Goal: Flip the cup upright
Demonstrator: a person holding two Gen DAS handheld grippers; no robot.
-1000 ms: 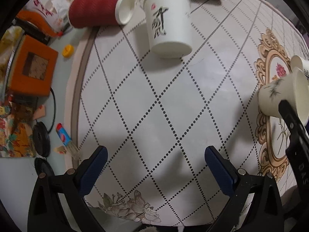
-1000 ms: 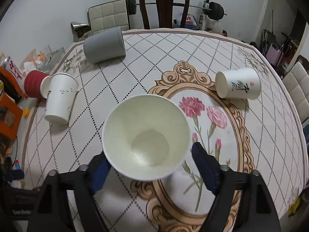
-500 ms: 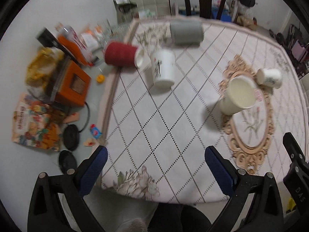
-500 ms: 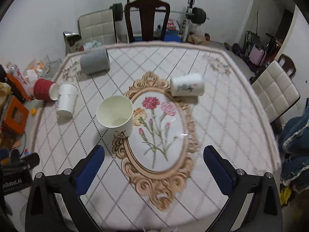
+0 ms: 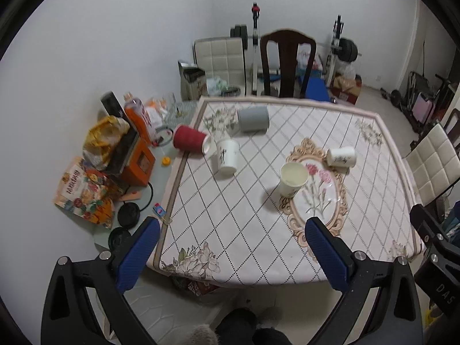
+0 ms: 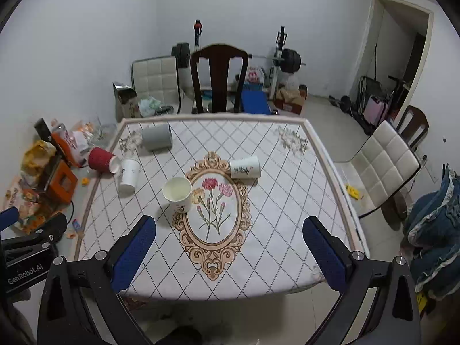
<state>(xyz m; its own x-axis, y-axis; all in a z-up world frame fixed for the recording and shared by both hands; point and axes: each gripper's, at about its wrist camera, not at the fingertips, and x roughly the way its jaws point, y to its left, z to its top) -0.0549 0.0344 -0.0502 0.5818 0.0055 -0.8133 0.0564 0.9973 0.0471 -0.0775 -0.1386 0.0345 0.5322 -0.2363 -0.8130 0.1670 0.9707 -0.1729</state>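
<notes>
**poster1:** Right wrist view has the right gripper (image 6: 228,243) hanging back over the near edge of the table (image 6: 287,215), blue fingers (image 6: 133,251) spread wide with nothing between them. The upright cup (image 6: 177,194) stands ahead of it and a bit to the left, mouth up, base touching the left edge of the gold-framed flower oval (image 6: 214,210). Well clear of both pads.

**poster2:** Same story from the left wrist cam. The left gripper (image 5: 230,254) is also splayed apart and holding nothing, sitting off the near edge of the table (image 5: 230,230). The upright cup (image 5: 293,178) is ahead and to the right of it, out of reach of either finger.

**poster1:** What about the other cups?

**poster2:** All lying on their sides. White flower-print cup (image 6: 245,167) is beyond the upright one, off to the right, at the far rim of the oval. White cup with black writing (image 6: 129,174) is ahead-left, and the red cup (image 6: 101,159) is just beside it at the table's left edge; touching or not, can't tell. Grey cup (image 6: 156,141) is farthest out, near the far-left corner.

**poster1:** And the dark wooden chair (image 6: 219,79) is straight ahead past the far edge, with the padded white chair (image 6: 385,166) off to the right.
</notes>
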